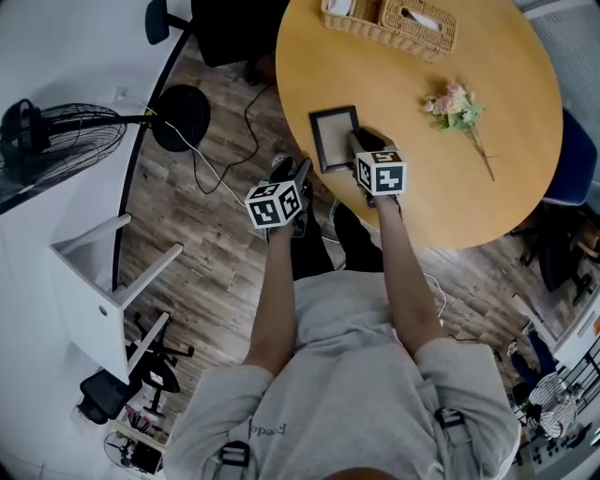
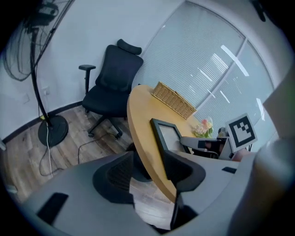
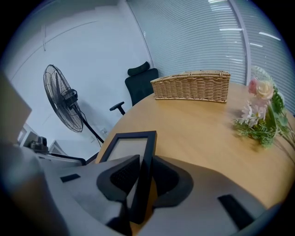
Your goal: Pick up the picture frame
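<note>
My right claw (image 3: 144, 173) is clamped on the right-hand edge of the picture frame (image 1: 334, 138), which sits by the near rim of the round worktop (image 1: 412, 94). My left claw (image 2: 147, 168) hangs beside that rim, jaws apart and holding nothing.

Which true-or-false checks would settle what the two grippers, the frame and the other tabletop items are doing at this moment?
1. The right gripper has its jaws closed on the picture frame. True.
2. The left gripper grips the frame too. False: its jaws stand apart and empty, just off the edge of the table.
3. The flowers lie inside the wicker basket. False: they lie on the bare tabletop, apart from the basket.
4. The frame is near the table's rim, not at its middle. True.
</note>
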`<state>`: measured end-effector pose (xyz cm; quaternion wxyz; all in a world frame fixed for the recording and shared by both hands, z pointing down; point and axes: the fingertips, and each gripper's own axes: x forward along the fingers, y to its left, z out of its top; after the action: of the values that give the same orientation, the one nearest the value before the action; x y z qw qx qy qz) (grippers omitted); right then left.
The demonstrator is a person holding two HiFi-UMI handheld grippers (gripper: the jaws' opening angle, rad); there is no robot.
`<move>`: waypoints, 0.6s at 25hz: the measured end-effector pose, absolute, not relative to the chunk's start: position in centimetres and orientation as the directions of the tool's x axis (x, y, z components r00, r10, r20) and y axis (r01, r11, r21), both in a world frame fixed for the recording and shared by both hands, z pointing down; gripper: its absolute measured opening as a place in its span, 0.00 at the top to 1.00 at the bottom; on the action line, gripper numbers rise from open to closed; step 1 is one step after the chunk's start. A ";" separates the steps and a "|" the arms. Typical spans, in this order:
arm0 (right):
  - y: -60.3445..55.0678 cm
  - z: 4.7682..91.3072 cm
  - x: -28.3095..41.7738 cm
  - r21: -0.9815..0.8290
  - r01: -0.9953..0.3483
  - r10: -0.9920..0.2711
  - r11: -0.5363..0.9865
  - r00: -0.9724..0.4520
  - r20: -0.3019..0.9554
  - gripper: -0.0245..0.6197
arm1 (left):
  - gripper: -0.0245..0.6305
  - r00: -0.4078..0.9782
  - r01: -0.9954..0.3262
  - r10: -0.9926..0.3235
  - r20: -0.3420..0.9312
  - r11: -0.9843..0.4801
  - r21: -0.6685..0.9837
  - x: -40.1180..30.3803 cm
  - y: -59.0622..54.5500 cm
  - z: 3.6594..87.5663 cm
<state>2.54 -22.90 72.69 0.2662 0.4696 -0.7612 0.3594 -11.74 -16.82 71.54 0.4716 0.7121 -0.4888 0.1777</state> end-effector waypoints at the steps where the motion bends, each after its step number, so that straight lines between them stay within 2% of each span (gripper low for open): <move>1: -22.9 72.7 2.3 -0.296 -0.905 -0.520 0.306 -0.419 0.744 0.82 | 0.62 0.478 -0.839 -0.534 0.697 -0.043 0.543 -11.8 -16.8 71.7; 4: -23.0 72.6 1.3 -0.291 -0.900 -0.511 0.323 -0.425 0.747 0.82 | 0.62 0.523 -0.723 -0.578 0.627 0.089 0.686 -12.7 -17.0 72.2; 7: -23.0 72.6 0.2 -0.291 -0.896 -0.504 0.336 -0.432 0.748 0.82 | 0.62 0.534 -0.642 -0.602 0.594 0.168 0.748 -13.8 -16.9 72.8; 15: -22.6 72.7 -2.6 -0.299 -0.877 -0.472 0.376 -0.458 0.753 0.83 | 0.62 0.571 -0.575 -0.612 0.548 0.178 0.798 -14.1 -17.4 73.3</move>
<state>-2.62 -22.62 72.66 0.2876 0.4337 -0.7779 0.3522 -14.12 -17.41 73.30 0.6122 0.6408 -0.4630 -0.0149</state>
